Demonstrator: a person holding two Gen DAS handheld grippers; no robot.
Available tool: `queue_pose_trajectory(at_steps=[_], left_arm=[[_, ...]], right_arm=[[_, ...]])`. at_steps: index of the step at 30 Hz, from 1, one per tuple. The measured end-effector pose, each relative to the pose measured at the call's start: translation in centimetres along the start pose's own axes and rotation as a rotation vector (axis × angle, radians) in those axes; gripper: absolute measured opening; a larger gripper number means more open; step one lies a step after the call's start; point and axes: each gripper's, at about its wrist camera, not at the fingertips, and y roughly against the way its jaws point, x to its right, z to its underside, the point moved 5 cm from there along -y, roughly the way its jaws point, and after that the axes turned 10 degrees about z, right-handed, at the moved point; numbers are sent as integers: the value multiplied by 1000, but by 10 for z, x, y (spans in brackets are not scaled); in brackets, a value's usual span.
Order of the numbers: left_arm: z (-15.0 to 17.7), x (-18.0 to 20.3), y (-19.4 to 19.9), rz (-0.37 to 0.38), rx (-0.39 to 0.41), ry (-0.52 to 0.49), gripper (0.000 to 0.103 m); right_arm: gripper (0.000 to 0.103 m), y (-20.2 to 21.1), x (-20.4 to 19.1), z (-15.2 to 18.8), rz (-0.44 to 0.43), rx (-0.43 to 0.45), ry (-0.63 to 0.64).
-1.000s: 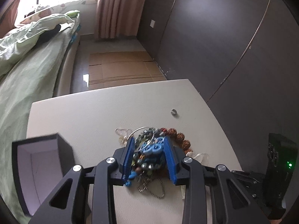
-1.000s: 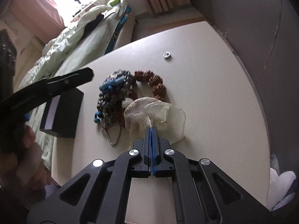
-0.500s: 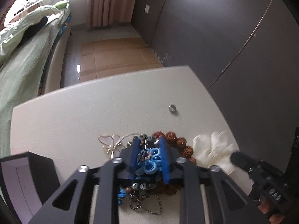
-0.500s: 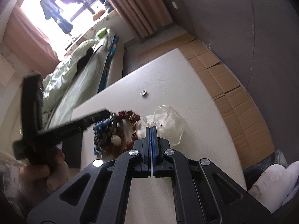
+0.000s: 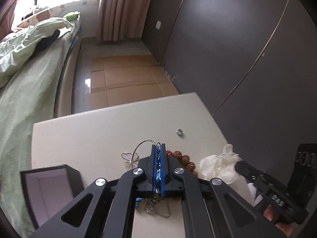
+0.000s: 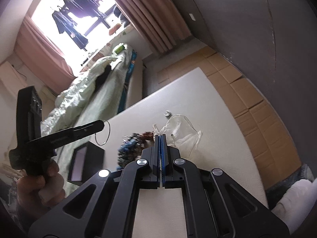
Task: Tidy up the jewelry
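I have the left gripper (image 5: 158,148) closed on a blue beaded piece (image 5: 158,175); its jaws stand narrow, with only the beads between the blue pads. A thin silver hoop (image 6: 102,132) hangs from the tip of this gripper, seen in the right wrist view above the table. The right gripper (image 6: 160,136) has its jaws pressed together on the edge of a small clear plastic bag (image 6: 183,130), which lies on the white table (image 5: 95,134) toward its right edge. I cannot tell what is inside the bag; a small dark dot shows through it.

The rest of the jewelry lies in a heap (image 6: 130,146) near the middle of the table: dark and blue beads, a brown bead bracelet (image 5: 184,158) and a fine metal chain (image 5: 156,208) at the near side. A thin wire butterfly shape (image 5: 129,158) lies just beside the heap, on its left. A small silver ring (image 5: 179,132) sits alone, well apart, toward the far right corner.

The black jewelry box (image 5: 49,190) stands open at the near left edge of the table. Its pale lining is visible and I see nothing in it.
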Motion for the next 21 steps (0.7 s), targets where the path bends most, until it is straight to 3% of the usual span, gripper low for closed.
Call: queue_pose_trajectory(at_steps=[12,21], left_arm=[[14,-12,96,-40,105,13,1],[43,-48,125,-84,109,60,1]], right_arm=[[3,25,-59,6,-182,75,44],[3,25,-105,25,-250,77,98]])
